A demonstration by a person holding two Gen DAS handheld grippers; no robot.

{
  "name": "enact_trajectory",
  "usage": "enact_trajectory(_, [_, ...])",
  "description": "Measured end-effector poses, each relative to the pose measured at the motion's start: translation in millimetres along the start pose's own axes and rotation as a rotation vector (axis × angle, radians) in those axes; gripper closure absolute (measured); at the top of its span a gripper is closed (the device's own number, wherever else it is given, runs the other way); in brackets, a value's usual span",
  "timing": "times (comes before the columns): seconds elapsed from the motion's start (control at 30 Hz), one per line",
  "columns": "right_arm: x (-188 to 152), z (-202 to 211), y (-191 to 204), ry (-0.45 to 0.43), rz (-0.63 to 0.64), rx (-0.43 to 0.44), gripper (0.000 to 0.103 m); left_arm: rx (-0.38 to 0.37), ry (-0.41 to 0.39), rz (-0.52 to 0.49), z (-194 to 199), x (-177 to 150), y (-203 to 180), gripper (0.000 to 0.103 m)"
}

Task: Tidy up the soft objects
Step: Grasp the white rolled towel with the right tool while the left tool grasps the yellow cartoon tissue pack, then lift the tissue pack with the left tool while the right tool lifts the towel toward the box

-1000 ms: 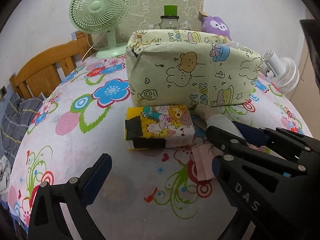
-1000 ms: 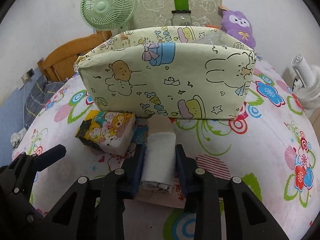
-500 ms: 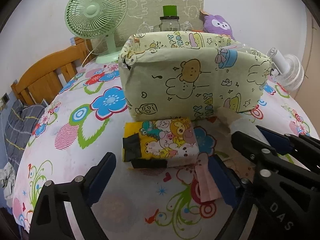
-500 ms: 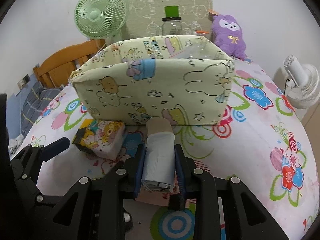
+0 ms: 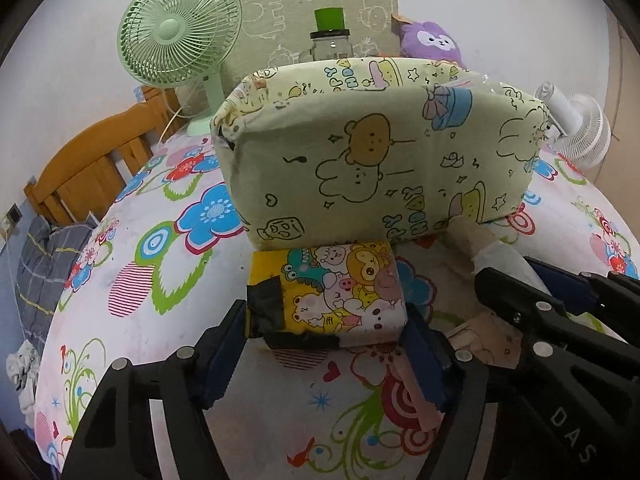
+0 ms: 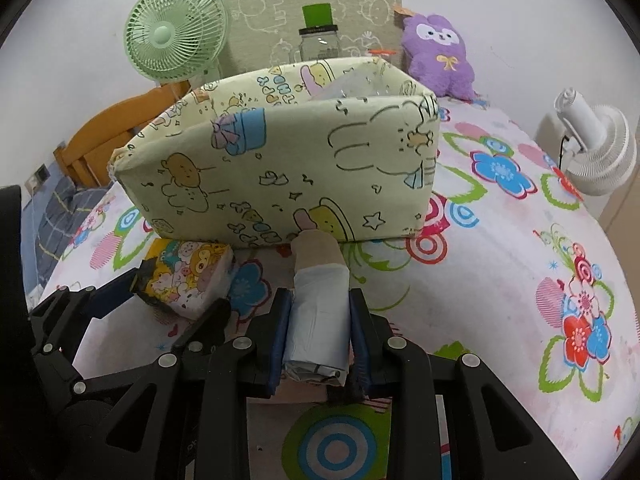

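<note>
- A home bedroom, by the look of it: ahead of the tongs spreads a bedsheet (image 5: 132, 280) printed with bright flowers, over a rounded mattress.
- Far left of the tongs stands a wooden headboard (image 5: 92, 168), with a grey checked blanket (image 5: 44, 264) below it.
- Beyond the tongs, against the white wall, sit a green desk fan (image 6: 176, 38) and a purple plush toy (image 6: 438, 54).
- A white fan (image 6: 596, 148) stands off to the right.

The black two-finger left gripper (image 5: 326, 344) with blue pads points downward, its jaws closing around a cartoon-printed soft packet (image 5: 332, 292). The matching black right gripper (image 6: 318, 336), just to its right, clamps a pale rolled cloth (image 6: 318, 312).
</note>
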State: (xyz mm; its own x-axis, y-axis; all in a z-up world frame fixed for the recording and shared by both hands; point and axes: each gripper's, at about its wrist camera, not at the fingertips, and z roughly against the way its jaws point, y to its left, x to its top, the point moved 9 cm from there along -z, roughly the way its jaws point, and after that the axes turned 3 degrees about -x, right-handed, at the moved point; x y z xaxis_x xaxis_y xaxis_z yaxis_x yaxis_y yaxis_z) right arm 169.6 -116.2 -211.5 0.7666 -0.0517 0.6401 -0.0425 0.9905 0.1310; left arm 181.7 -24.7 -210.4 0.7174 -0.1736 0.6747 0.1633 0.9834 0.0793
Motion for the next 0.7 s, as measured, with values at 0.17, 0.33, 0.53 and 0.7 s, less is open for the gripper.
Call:
enact_trajectory(0.17, [0, 0, 0, -0.001, -0.001, 0.002, 0.071, -0.001, -0.011, 0.002, 4, -2, -1, 0.029])
enact_trajectory(0.33, [0, 3, 1, -0.008, 0.001, 0.001, 0.071, -0.024, -0.022, 0.013, 12, -3, -2, 0.029])
enact_trajectory(0.53, [0, 14, 3, -0.026, 0.001, 0.003, 0.071, -0.036, -0.036, 0.031, 24, -4, -3, 0.029])
enact_trajectory(0.7, [1, 25, 4, -0.049, 0.004, 0.005, 0.071, -0.035, -0.053, 0.040, 36, -4, -4, 0.029])
